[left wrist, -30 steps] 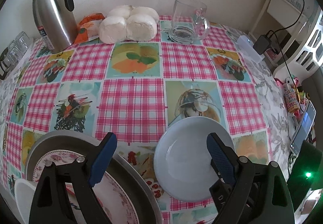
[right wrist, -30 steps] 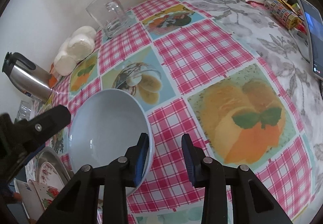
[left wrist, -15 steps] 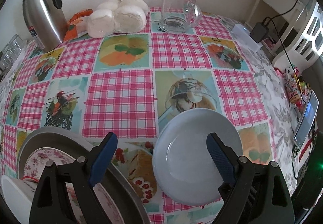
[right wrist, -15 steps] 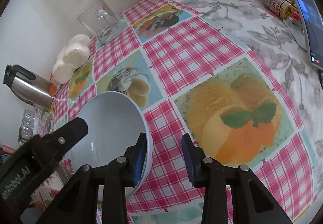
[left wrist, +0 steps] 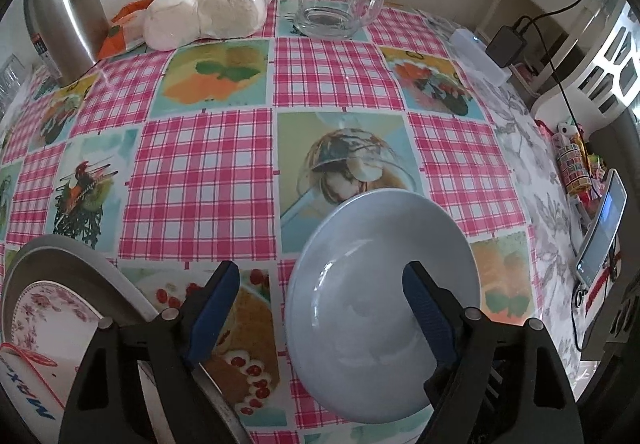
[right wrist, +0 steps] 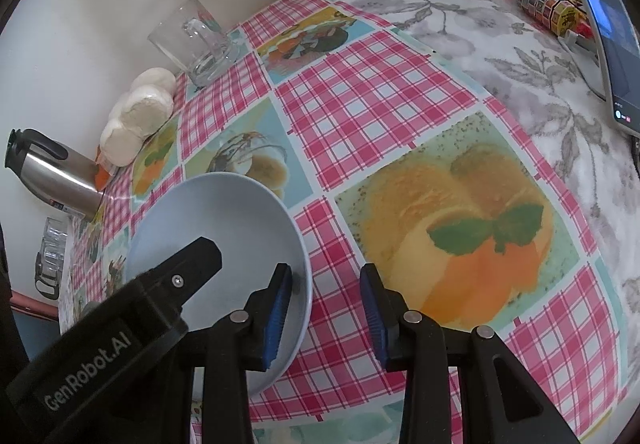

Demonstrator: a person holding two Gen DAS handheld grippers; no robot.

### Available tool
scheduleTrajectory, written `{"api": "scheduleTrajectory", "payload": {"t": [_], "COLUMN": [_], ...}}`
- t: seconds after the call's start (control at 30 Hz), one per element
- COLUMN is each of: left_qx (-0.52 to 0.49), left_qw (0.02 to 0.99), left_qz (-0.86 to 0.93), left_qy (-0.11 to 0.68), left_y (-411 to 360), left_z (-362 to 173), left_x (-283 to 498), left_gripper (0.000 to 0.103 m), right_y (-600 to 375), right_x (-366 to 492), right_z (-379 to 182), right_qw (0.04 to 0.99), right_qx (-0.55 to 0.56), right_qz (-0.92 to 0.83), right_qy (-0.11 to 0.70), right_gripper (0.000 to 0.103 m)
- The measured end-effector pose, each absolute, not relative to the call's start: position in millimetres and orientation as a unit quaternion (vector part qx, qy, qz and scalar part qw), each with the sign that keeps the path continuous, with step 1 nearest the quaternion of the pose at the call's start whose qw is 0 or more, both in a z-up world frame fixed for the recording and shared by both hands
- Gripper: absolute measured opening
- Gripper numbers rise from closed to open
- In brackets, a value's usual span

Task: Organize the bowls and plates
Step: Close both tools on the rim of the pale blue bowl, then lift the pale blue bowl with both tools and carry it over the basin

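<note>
**Checked cloth, crowded edges**

The tabletop (left wrist: 208, 180) wears a pink checked cloth with food pictures. On it sit a pale blue bowl (left wrist: 380, 284), a glass mug (left wrist: 336, 4), white buns (left wrist: 208, 14), a steel jug (left wrist: 60, 16), a metal tray (left wrist: 80, 264) and a propped phone (left wrist: 602, 228).

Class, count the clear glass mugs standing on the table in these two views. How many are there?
1. The glass mug stands at the table's far edge by the wall, beside the white buns. Others may sit outside the views.
</note>
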State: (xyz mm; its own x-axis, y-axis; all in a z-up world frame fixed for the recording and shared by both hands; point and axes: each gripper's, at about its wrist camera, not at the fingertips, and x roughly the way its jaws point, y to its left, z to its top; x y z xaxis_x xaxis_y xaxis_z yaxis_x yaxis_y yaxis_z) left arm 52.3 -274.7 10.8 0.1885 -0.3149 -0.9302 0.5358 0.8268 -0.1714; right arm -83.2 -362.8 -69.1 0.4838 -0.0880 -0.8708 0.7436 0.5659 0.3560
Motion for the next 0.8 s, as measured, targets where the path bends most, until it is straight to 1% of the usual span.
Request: {"api": "scheduleTrajectory", "payload": {"t": [0.03,0.07,0.1,0.2,0.23,0.27,0.3,0.47,0.53,0.6,0.67,0.73,0.8], "left_qx": [0.094,0.091,0.088,0.09,0.09,0.088,0.084,0.092,0.088,0.076,0.081,0.083,0.072], "left_qw": [0.765,0.764,0.763,0.765,0.765,0.764,0.762,0.768,0.767,0.76,0.762,0.765,0.763], "left_qz": [-0.28,-0.282,-0.285,-0.284,-0.284,-0.286,-0.289,-0.284,-0.283,-0.291,-0.292,-0.29,-0.293], "left_qy": [0.573,0.573,0.574,0.572,0.571,0.571,0.573,0.566,0.57,0.576,0.573,0.57,0.572], "left_y": [-275,-275,-275,-275,-275,-275,-274,-275,-273,-272,-274,-274,-271], "left_z": [10,10,9,9,9,9,8,7,6,5,6,8,10], "left_x": [52,52,53,53,53,53,54,54,56,57,55,54,56], "left_gripper": [0.084,0.081,0.069,0.05,0.047,0.039,0.035,0.028,0.023,0.017,0.017,0.017,0.017], "right_y": [-363,-363,-363,-362,-362,-363,-363,-362,-360,-358,-353,-350,-352], "right_x": [-83,-83,-83,-82,-82,-82,-82,-80,-79,-75,-71,-69,-71], "right_z": [-69,-69,-69,-69,-69,-69,-69,-69,-69,-69,-67,-66,-65], "right_qw": [0.773,0.773,0.773,0.774,0.774,0.774,0.774,0.777,0.779,0.783,0.787,0.79,0.791], "right_qx": [0.381,0.38,0.379,0.375,0.374,0.374,0.375,0.365,0.362,0.368,0.36,0.347,0.362], "right_qz": [-0.269,-0.269,-0.269,-0.27,-0.27,-0.27,-0.27,-0.269,-0.266,-0.25,-0.246,-0.249,-0.24], "right_qy": [0.431,0.431,0.431,0.433,0.433,0.433,0.433,0.436,0.437,0.435,0.437,0.44,0.431], "right_gripper": [0.038,0.038,0.038,0.038,0.038,0.038,0.038,0.038,0.038,0.033,0.03,0.03,0.03]}}
